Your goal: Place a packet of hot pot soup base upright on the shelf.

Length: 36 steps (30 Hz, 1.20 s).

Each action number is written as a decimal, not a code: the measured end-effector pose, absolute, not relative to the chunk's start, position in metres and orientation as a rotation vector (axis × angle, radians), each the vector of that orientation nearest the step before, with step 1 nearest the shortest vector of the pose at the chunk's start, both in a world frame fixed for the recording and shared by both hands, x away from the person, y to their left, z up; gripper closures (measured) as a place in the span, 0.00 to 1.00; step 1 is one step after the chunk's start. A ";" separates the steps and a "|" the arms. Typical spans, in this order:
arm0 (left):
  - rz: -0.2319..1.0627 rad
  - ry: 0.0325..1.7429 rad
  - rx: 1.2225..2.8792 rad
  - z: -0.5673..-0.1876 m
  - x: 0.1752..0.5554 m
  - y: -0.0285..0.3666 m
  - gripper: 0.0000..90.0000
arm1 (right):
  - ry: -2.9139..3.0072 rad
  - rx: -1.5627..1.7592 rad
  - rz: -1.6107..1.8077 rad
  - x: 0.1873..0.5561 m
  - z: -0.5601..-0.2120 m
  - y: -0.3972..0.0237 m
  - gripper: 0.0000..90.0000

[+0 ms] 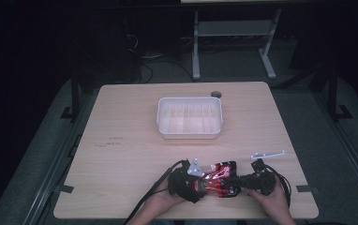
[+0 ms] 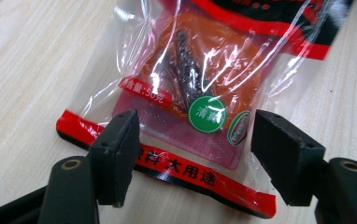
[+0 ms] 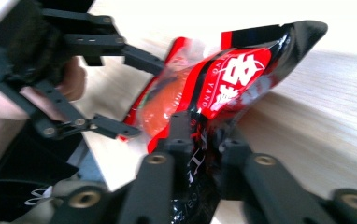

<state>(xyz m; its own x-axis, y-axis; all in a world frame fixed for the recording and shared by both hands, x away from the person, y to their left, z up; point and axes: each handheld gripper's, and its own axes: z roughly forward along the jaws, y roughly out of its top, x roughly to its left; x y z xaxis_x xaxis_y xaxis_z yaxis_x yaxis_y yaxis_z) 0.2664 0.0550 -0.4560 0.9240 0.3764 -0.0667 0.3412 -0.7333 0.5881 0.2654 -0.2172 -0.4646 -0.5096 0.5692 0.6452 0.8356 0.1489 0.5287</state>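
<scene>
**Right claw pinching the snack packet, left claw open around its other end**

I have the packet (image 1: 218,180) at the near edge of the table (image 1: 121,140), between my two hands, well short of the white tub (image 1: 190,117) that sits farther back in the middle. From the right gripper view, my right claw (image 3: 204,140) is clamped on one end of the packet, jaws nearly together with the film bunched between them. My left claw (image 2: 195,158) is open: in its own view the two pads stand apart on either side of the packet's sealed red strip, and I cannot see either one pressing on it.

I judge this packet to be light and floppy. The film is glossy and clear, so it will likely be slippery, and it crumples wherever it is squeezed. The orange and dark contents inside look loose, so the middle should sag and shift if I lift by one end alone.

The best hold, I think, is the flat sealed band at each end, where the film is doubled and stiffer. Gripping over the bulging middle risks crushing what is inside or letting the plastic slide out. A small white clip-like piece (image 1: 267,154) lies on the table just beyond my right hand (image 1: 273,197)
</scene>
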 end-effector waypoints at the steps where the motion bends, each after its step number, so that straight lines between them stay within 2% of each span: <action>1: 0.076 0.515 2.448 -0.456 0.265 0.056 0.34 | -2.131 -1.352 -1.301 0.266 -0.463 -0.217 0.95; 7: 0.099 0.461 2.448 -0.453 0.259 0.067 0.32 | -2.072 -1.338 -1.365 0.269 -0.453 -0.214 0.97; 15: 0.188 0.472 2.396 -0.438 0.242 0.108 0.32 | -2.097 -1.298 -1.454 0.263 -0.428 -0.205 0.99; 26: 0.304 0.655 2.308 -0.431 0.245 0.199 0.31 | -2.086 -1.372 -1.527 0.260 -0.408 -0.217 0.99; 36: 0.332 0.802 2.194 -0.433 0.253 0.238 0.27 | -2.100 -1.390 -1.512 0.270 -0.391 -0.213 0.99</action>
<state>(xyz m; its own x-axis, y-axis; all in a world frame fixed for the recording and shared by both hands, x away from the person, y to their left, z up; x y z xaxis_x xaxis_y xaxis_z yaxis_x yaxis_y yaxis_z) 0.2530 0.2378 -0.4332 0.7687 0.6394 -0.0158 0.4412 -0.5122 0.7369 0.2699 -0.2131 -0.3908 -0.5363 0.5649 0.6271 0.7738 0.0324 0.6325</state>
